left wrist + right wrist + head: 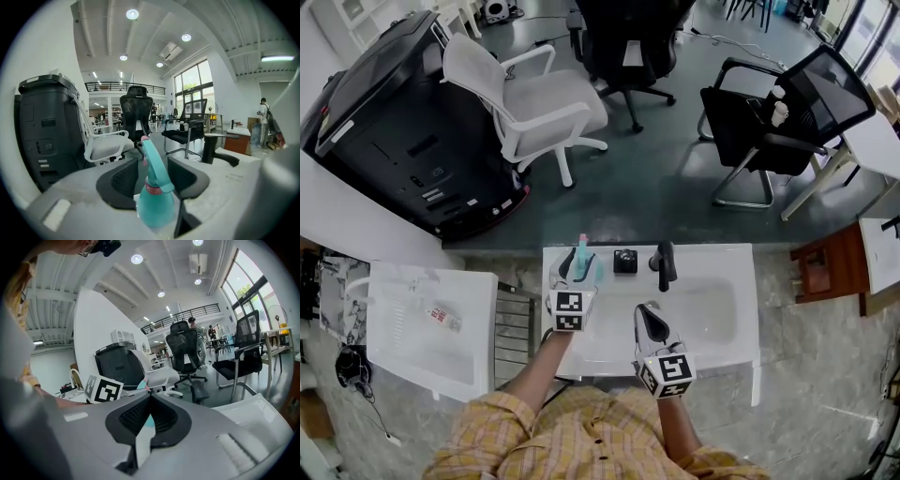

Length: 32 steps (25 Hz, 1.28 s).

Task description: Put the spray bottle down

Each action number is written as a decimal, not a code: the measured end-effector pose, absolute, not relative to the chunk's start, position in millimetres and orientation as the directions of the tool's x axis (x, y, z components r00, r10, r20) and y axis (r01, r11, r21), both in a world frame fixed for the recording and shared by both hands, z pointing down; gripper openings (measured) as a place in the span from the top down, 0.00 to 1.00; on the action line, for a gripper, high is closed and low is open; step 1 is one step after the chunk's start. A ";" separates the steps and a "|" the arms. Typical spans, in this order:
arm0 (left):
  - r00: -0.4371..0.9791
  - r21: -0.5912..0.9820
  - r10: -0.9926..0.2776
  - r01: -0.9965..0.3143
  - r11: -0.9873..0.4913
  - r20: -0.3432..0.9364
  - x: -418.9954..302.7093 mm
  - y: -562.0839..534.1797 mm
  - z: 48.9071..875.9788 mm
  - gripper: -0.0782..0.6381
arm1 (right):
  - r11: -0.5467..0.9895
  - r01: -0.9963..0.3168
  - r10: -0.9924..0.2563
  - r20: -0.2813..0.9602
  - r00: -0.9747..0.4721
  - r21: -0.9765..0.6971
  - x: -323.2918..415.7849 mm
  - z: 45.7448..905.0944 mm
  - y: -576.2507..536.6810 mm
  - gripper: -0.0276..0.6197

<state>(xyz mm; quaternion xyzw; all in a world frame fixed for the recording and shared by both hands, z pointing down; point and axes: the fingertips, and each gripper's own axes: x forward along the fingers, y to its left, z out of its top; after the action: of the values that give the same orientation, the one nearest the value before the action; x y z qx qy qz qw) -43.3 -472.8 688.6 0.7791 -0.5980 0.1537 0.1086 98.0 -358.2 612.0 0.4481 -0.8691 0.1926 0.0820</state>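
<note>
The teal plastic spray bottle w/ a pink nozzle tip (154, 197) is standing upright near the back-left corner of the white moulded sink top (712, 258), just left of the black tap (664, 264). The left gripper (152, 161) is sitting around it w/ its jaws spread wide: a gap is showing on each side of the neck, so the pads aren't pressing on the bottle. The right gripper (150, 399) is hovering over the basin, jaws pressed together w/ nothing between them, taking no part. Judging from this, the set-down itself is looking done, since the bottle is resting on its own base. What's remaining is prob. just drawing the left gripper back w/o clipping the nozzle or tipping the bottle over.
</note>
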 end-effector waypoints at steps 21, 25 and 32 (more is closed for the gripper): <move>0.268 0.048 -0.919 -0.963 -0.265 0.291 -50.7 -426.0 622.6 0.64 | 0.521 -0.825 -0.792 0.237 -0.563 -0.218 83.5 559.8 -333.0 0.96; 0.279 0.075 -0.919 -0.960 -0.269 0.280 -53.7 -403.1 608.8 0.64 | 0.526 -0.823 -0.792 0.230 -0.566 -0.213 78.4 551.4 -319.5 0.96; 0.290 0.110 -0.926 -0.956 -0.271 0.241 -62.6 -362.8 581.7 0.71 | 0.531 -0.822 -0.801 0.195 -0.566 -0.205 67.7 533.5 -301.7 0.96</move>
<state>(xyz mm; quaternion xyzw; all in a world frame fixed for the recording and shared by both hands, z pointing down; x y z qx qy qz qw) -62.6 -362.8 581.7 0.7946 -0.5922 0.0644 0.1173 67.7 -301.7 533.5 0.4644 -0.8740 0.1378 0.0381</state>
